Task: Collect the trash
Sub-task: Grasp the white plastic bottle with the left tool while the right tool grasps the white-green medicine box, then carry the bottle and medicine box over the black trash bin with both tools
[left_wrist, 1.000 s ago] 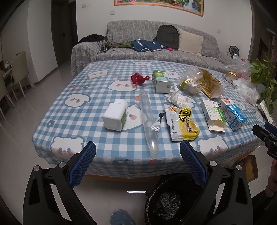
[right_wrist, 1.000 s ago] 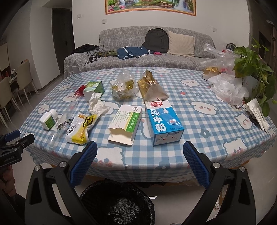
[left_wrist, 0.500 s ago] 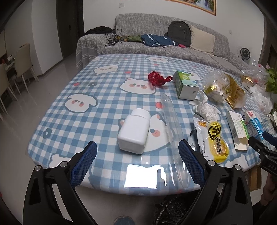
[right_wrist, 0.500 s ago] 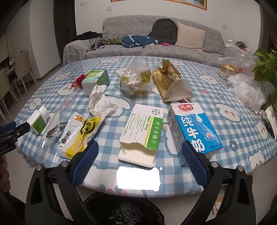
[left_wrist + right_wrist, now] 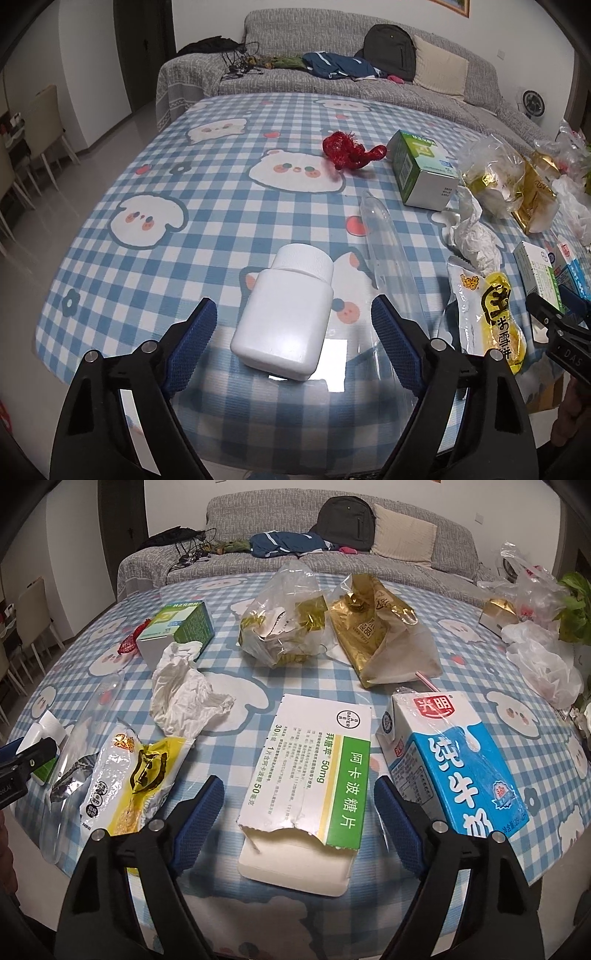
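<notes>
Left gripper (image 5: 293, 325): jaws spread wide, holding nothing. A white bottle (image 5: 286, 312) lies on its side between the two fingertips, cap pointing away, no contact with either pad.

Right gripper (image 5: 299, 803): jaws also spread wide, holding nothing. A torn medicine box (image 5: 308, 794) lies flat between the fingertips, ripped end toward the camera, not touched by either finger.

Tabletop (image 5: 221, 206): blue-and-white checked cloth with cartoon animal prints. Trash on it, from the left wrist view: clear plastic tube (image 5: 388, 251) just right of the bottle; yellow snack wrapper (image 5: 487, 314) further right; crumpled white paper (image 5: 472, 236) beyond the wrapper; green-and-white carton (image 5: 424, 173); red crumpled scrap (image 5: 349, 149) near the carton.

From the right wrist view: blue milk carton (image 5: 454, 760) on its side just right of the medicine box; clear plastic bag (image 5: 284, 616) and gold bag (image 5: 376, 631) side by side further back.

Grey sofa (image 5: 332, 74) stands behind the tabletop.
</notes>
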`<action>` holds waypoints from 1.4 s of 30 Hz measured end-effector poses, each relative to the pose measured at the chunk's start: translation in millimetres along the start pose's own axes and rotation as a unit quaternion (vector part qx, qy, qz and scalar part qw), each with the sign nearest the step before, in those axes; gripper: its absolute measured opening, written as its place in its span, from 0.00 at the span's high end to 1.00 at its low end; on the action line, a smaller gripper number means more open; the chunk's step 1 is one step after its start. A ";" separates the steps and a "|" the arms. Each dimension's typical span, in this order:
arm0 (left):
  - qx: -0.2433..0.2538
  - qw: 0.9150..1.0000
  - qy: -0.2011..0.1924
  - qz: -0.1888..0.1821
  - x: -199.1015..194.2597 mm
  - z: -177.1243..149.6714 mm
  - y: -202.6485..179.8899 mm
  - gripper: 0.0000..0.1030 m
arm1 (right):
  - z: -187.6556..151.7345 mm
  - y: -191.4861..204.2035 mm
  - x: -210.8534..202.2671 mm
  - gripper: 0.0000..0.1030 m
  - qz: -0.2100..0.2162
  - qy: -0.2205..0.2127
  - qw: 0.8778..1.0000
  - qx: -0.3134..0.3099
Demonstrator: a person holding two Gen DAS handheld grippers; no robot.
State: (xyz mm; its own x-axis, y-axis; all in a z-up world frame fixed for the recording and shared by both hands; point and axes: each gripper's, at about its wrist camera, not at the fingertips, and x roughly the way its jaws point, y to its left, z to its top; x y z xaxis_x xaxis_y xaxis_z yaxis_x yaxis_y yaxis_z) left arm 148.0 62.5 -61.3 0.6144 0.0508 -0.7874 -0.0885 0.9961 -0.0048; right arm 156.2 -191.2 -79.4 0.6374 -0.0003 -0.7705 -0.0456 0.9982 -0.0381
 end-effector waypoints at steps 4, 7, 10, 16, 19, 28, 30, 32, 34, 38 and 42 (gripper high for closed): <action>-0.001 1.000 0.007 0.001 8.2 1.3 -0.5 0.26 | 0.5 4.3 1.8 0.28 -0.010 -0.004 1.000 -0.008; -0.002 1.000 0.012 -0.003 11.3 0.7 -1.3 0.32 | 0.3 6.5 2.8 0.33 -0.017 -0.006 1.000 -0.015; 0.000 1.000 0.016 -0.006 12.9 -0.4 -3.2 0.39 | -0.3 7.5 3.0 0.40 -0.011 -0.003 1.000 -0.017; 0.007 1.000 0.019 -0.006 13.4 -2.5 -6.9 0.57 | -2.5 11.5 3.5 0.43 -0.009 -0.004 1.000 -0.023; 0.011 1.000 0.019 -0.007 12.6 -3.4 -8.2 0.61 | -2.9 12.1 2.2 0.43 -0.009 -0.009 1.000 -0.022; 0.004 1.000 0.013 -0.019 1.5 -4.9 -11.5 0.61 | -3.2 7.1 -7.1 0.43 -0.006 -0.021 1.000 -0.017; 0.003 1.000 0.009 -0.022 -4.0 -5.4 -13.7 0.61 | -5.1 5.6 -11.6 0.43 -0.005 -0.024 1.000 -0.017; 0.003 1.000 0.003 -0.024 -10.9 -7.0 -16.6 0.61 | -7.7 4.3 -16.9 0.43 -0.003 -0.027 0.999 -0.017; 0.005 1.000 -0.002 -0.025 -18.3 -9.0 -19.5 0.61 | -11.0 2.4 -23.2 0.43 0.002 -0.030 0.999 -0.015; 0.005 1.000 -0.013 -0.024 -34.4 -14.6 -23.4 0.61 | -17.9 -1.6 -36.2 0.43 0.004 -0.034 0.999 -0.013; 0.003 1.000 -0.022 -0.020 -49.6 -23.0 -25.1 0.61 | -25.1 -5.8 -53.5 0.43 0.007 -0.040 0.999 -0.010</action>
State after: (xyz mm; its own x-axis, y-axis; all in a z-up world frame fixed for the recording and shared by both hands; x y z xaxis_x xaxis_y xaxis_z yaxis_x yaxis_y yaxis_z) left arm 101.7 33.3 -36.3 0.6506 0.0145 -0.7593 -0.0595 0.9977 -0.0319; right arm 103.1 -198.5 -53.9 0.6954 0.0195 -0.7183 -0.0696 0.9968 -0.0403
